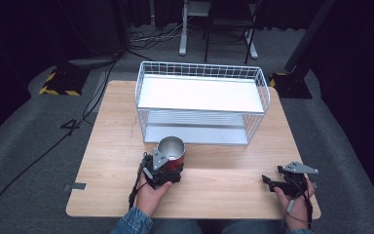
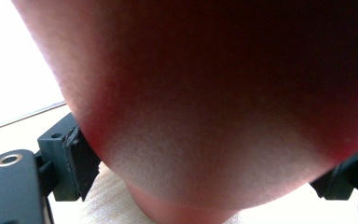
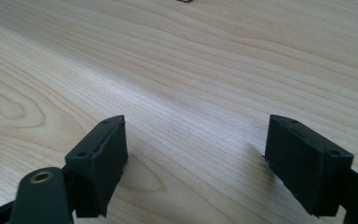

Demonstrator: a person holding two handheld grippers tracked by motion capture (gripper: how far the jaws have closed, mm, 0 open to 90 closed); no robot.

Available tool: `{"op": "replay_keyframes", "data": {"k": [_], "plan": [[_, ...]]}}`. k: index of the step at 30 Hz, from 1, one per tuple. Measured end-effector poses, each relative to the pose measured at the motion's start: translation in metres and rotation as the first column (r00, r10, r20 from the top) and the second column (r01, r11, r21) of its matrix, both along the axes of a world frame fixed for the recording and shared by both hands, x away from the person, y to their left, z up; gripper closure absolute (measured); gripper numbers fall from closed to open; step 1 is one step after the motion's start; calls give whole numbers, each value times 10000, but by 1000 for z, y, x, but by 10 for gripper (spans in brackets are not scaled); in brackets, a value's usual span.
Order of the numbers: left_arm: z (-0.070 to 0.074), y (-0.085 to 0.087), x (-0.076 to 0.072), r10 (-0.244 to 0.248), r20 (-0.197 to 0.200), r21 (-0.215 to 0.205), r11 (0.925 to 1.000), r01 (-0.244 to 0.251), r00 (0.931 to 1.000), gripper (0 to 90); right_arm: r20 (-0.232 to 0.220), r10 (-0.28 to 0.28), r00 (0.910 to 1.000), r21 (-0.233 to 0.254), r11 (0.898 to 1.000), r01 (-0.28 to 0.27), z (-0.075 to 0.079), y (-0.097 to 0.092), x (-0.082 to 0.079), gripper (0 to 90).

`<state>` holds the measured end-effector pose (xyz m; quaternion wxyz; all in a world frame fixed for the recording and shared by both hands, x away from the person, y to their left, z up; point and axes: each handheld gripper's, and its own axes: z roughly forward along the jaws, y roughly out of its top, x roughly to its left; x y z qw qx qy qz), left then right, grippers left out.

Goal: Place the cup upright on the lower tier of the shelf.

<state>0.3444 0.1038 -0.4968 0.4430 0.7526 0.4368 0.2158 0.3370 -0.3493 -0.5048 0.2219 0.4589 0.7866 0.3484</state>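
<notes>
Left gripper (image 1: 168, 163) clamps red cup (image 1: 171, 152) (unlabelled)

High view overhead, facing forward; tongs views close, sharing table (image 1: 117, 146).

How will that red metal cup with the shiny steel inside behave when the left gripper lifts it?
The red metal cup looks rigid, so it probably won't deform between the left gripper pads. Its smooth curved wall might slip or swivel. Seemingly empty, it is likely light, and may tip if pushed high.
</notes>
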Motion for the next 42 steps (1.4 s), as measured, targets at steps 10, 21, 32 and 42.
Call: {"op": "replay_keyframes", "data": {"k": [10,21,32,42], "plan": [[-2,0,1,-24,41,56,10000,23,10000,123,51,11,10000,-32,10000,-11,0,0,0,212],[-1,-1,0,-20,-71,43,10000,21,10000,162,70,8,10000,-38,10000,-8,0,1,0,212],[-1,-1,0,-69,-4,80,9999,70,10000,165,126,15,9999,-121,9999,-13,0,1,-1,213],[2,-1,0,-115,191,167,9998,112,9998,165,175,-2,9998,-166,9999,5,0,2,-2,215]]}}
